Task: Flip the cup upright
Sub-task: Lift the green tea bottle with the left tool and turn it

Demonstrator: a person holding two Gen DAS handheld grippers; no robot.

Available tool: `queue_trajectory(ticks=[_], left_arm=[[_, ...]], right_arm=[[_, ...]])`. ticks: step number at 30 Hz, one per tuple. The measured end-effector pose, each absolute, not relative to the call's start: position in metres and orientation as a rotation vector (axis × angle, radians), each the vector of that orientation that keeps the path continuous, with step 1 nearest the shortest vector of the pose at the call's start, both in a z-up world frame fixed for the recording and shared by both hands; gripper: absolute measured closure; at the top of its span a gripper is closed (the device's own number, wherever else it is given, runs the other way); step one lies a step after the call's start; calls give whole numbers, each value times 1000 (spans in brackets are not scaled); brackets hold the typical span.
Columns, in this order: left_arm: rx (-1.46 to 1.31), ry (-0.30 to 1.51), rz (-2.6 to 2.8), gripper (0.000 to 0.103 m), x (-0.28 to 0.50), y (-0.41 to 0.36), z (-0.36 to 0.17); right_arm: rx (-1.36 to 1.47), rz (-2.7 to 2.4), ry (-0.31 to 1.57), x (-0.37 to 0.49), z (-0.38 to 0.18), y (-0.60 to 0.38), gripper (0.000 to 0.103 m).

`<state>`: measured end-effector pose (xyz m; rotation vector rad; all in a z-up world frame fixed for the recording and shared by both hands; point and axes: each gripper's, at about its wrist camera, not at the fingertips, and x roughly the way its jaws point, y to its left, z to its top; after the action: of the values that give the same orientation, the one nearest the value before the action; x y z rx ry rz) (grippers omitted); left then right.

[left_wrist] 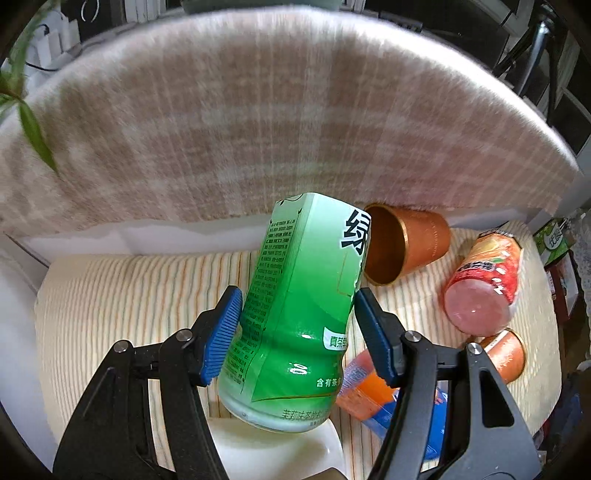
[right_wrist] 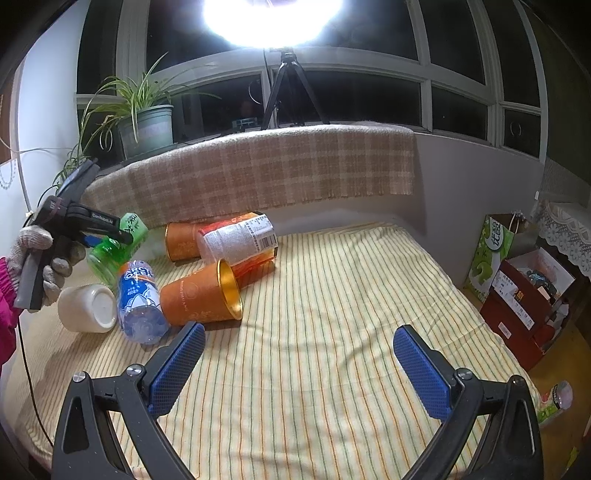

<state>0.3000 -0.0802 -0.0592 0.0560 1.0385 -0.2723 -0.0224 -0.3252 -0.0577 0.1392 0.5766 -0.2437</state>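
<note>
Green bottle; orange cups, gold inside; white mug; yellow-striped sheet; tan plaid blanket; blue claw pads.

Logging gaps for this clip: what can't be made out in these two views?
- Left wrist view: the green bottle in the left tongs hides most of the white cup; its opening is unseen.
- Left wrist view: the plaid blanket is motion-blurred.
- Right wrist view: lamp glare washes out the top.

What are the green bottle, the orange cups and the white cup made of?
The green bottle looks like clear plastic in a glossy printed sleeve; highlights glint off it. The orange cups seem to be paper or card with a shiny gold lining. The white cup looks like matte ceramic or plastic; hard to tell.
</note>
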Motion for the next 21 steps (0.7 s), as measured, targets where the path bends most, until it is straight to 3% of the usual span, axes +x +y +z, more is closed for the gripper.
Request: queue_trajectory(ticks=[11, 21], left_arm=[[41, 918, -349, 38, 241, -67, 5], [19, 874, -434, 38, 156, -61, 17]], right_arm=[[135, -221, 558, -29, -50, -316, 0], [137, -191, 546, -35, -46, -310, 0]])
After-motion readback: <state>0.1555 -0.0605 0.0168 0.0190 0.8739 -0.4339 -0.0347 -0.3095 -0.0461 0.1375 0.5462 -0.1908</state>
